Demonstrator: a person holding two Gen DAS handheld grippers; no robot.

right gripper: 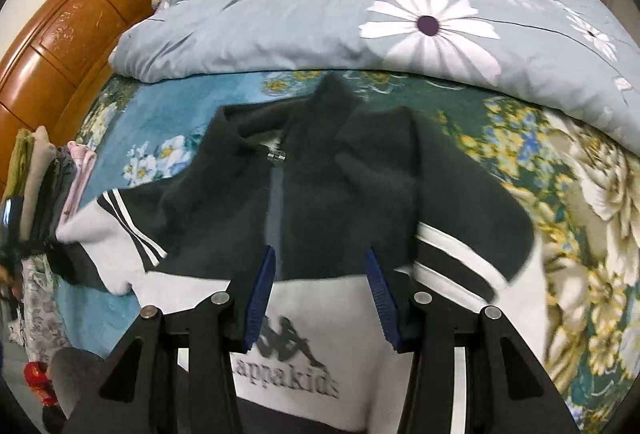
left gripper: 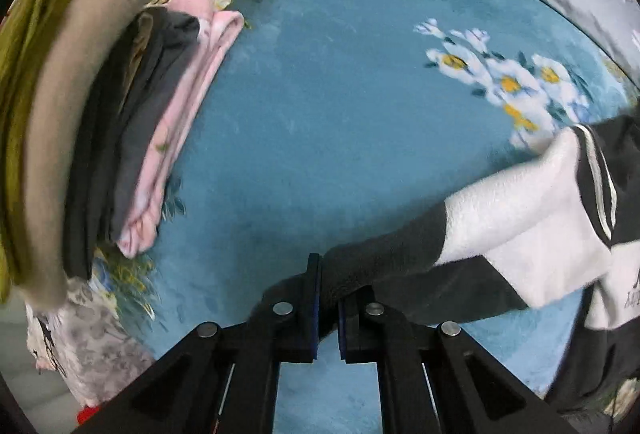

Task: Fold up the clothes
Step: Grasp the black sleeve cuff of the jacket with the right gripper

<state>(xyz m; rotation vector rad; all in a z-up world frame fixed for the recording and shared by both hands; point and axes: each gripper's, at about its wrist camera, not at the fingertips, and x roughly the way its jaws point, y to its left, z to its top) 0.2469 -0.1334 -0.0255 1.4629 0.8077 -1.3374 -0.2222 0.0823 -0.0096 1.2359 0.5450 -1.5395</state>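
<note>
Left tongs (left gripper: pixel 328 310): my jaws are pinched on the dark cuff of the jacket's sleeve (left gripper: pixel 384 266); only a thin gap shows between the pads, and the cloth fills it.
Right tongs (right gripper: pixel 320 298): my jaws stand wide apart, gripping nothing, poised over the jacket's chest; I cannot tell whether the tips touch the cloth.
Jacket (right gripper: pixel 360 173): it lies front up on the bed, straight ahead of my right tongs, dark at the top, white lower down, with a zip puller (right gripper: pixel 276 155) just beyond the tongs.
Sleeve: it runs from my left tongs off to their right, dark, then white, then striped; its far end is cut off at the frame edge.
Logo (right gripper: pixel 286 362): printed on the white panel between my right tongs' arms; the first letter is hidden behind the left finger and the rest is blurred.
Stack (left gripper: pixel 120 121): folded clothes to the left of my left tongs, seen edge on, with green, beige, dark, grey and pink layers; motion blur smears them, so I cannot count the pieces.
Bedsheet (left gripper: pixel 320 113): blue with flowers, bare ahead of my left tongs.
Duvet (right gripper: pixel 320 13): grey-blue with daisies, bunched beyond the jacket.
Headboard (right gripper: pixel 68 33): wood, far left of my right tongs, partly cut off.
Red thing (right gripper: pixel 38 382): low left of my right tongs, too blurred to name.
</note>
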